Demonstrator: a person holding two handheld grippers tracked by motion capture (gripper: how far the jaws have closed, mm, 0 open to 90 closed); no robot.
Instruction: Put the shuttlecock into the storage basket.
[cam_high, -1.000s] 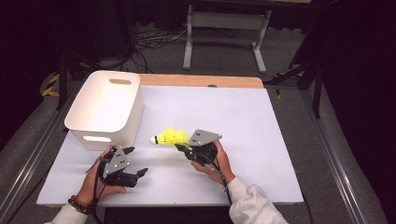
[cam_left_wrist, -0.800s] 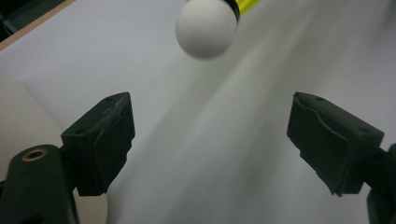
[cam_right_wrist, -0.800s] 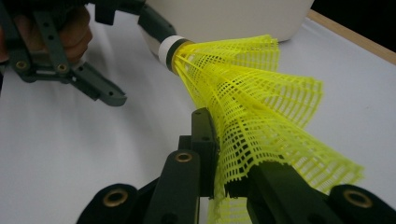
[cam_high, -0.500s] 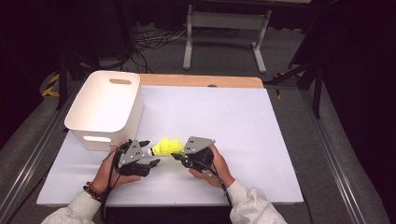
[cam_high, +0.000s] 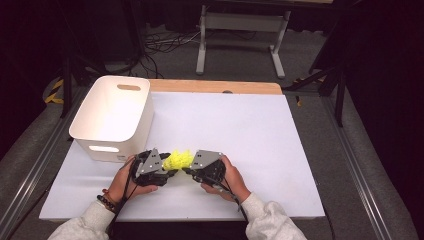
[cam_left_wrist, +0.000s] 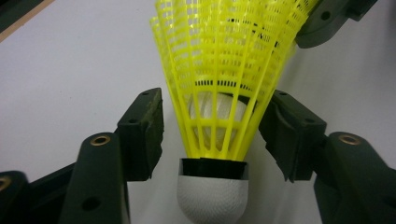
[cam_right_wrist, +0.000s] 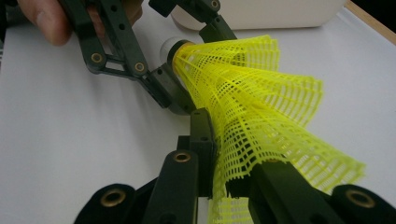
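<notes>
Forearms and sleeves are cut off at the bottom edge of the high view, and the shuttlecock (cam_high: 178, 159) there is largely masked by the two tools, so its cork end cannot be made out from above.

Left tool (cam_left_wrist: 210, 135): jaws stand apart on either side of the shuttlecock's narrow end, just beside the skirt above the cork; whether the right-hand pad touches the skirt cannot be told. Right tool (cam_right_wrist: 233, 179): jaws are closed together on the wide rim of the skirt, which is crushed and folded between them.

Shuttlecock: yellow plastic mesh skirt, black band, white rounded cork. In the left gripper view a white ball-like form shows through the mesh inside the skirt. It sits between the two tools near the front of the white tabletop (cam_high: 250, 125); contact with the surface cannot be confirmed.

White bin (cam_high: 114, 116) stands farther back at the left, just beyond the left hand (cam_high: 125, 177). Its visible interior holds nothing; slotted handle cut-outs show on two walls.
</notes>
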